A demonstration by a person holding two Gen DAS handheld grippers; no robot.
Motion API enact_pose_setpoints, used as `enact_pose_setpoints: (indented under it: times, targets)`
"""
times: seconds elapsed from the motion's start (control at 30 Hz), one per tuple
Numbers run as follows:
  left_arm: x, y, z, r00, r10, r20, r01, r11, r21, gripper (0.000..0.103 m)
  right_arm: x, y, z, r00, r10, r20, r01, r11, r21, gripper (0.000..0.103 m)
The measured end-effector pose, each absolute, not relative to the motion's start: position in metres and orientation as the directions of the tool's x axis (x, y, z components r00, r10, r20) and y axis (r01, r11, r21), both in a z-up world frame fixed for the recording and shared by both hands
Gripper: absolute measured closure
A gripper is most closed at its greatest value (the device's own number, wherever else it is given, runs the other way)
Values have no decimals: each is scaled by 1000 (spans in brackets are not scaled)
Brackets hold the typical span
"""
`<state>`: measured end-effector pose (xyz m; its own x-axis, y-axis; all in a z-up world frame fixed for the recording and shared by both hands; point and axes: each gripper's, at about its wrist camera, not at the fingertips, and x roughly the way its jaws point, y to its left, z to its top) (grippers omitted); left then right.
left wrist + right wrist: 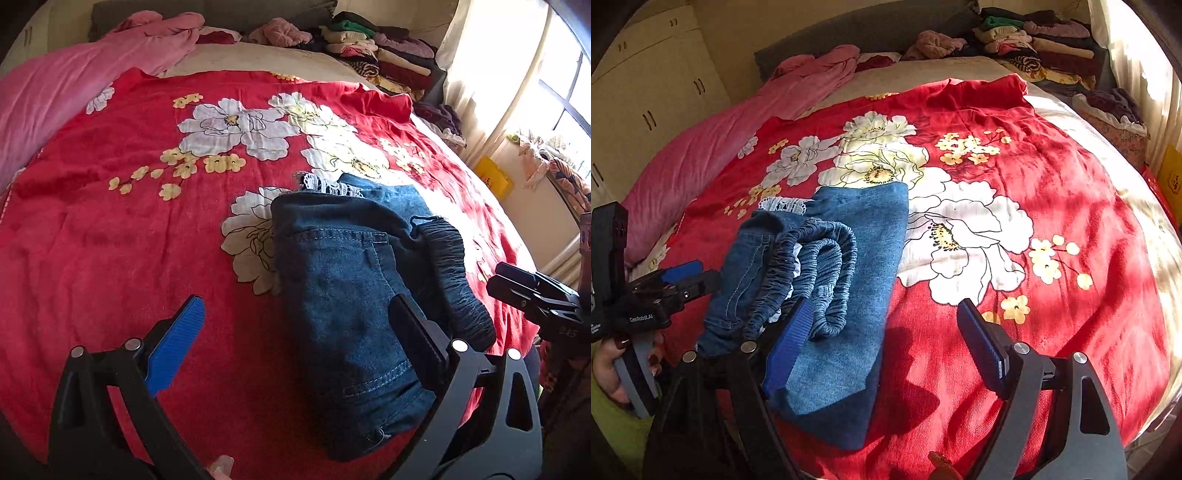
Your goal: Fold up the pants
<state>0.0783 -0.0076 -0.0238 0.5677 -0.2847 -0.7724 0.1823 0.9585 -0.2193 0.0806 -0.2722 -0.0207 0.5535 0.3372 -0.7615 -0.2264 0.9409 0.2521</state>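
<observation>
The blue denim pants (343, 280) lie folded into a bundle on a red floral blanket (110, 240), their gathered elastic waistband (827, 236) on top and white lace trim (332, 184) at the far end. My left gripper (295, 332) is open over the bundle's near left edge; its black finger (417, 343) is above the denim and its blue finger (177, 347) is above the blanket. My right gripper (886, 343) is also open, straddling the right edge of the pants (857, 236), and grips nothing. Each gripper shows at the edge of the other's view: right gripper (532, 295), left gripper (665, 288).
A pink quilt (55, 99) lies along the bed's left side. A stack of folded clothes (369, 48) sits at the far right corner by the headboard. A sunlit window (569, 99) and a yellow box (493, 177) are on the right, and a wardrobe (646, 92) on the left.
</observation>
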Motion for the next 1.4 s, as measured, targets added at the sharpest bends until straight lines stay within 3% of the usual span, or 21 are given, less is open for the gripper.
enact_pose_setpoints:
  times: [0.1,0.6,0.8,0.9,0.97,1.07,1.2,1.4]
  targets:
    - [83,-12,-29,558,-290,-778,191,957,-219,10,94,-274,-30,512,385,-768,-230,923,309,36]
    - [99,-35,-47,514,-298,-804,238,950,-200,11,127,-261,-59,385,528,-757,-260,849,460,36]
    - [100,-43,-50,501,-326,-802,272,939,-212,29,129,-256,-62,387,544,-745,-275,839,470,37]
    - [101,-44,-51,490,-347,-799,280,931,-233,34,128,-252,-64,383,549,-743,-287,835,469,49]
    - [100,-44,-52,484,-359,-798,283,927,-245,38,125,-251,-63,382,562,-733,-303,826,476,65]
    - [98,-43,-49,486,-369,-792,288,923,-254,55,121,-243,-56,390,568,-725,-342,820,458,79]
    - [93,-40,-38,516,-374,-771,279,924,-261,72,114,-235,-38,411,575,-707,-391,812,432,83]
    - [90,-38,-20,553,-366,-749,281,928,-246,74,112,-222,-12,456,575,-679,-443,809,387,83]
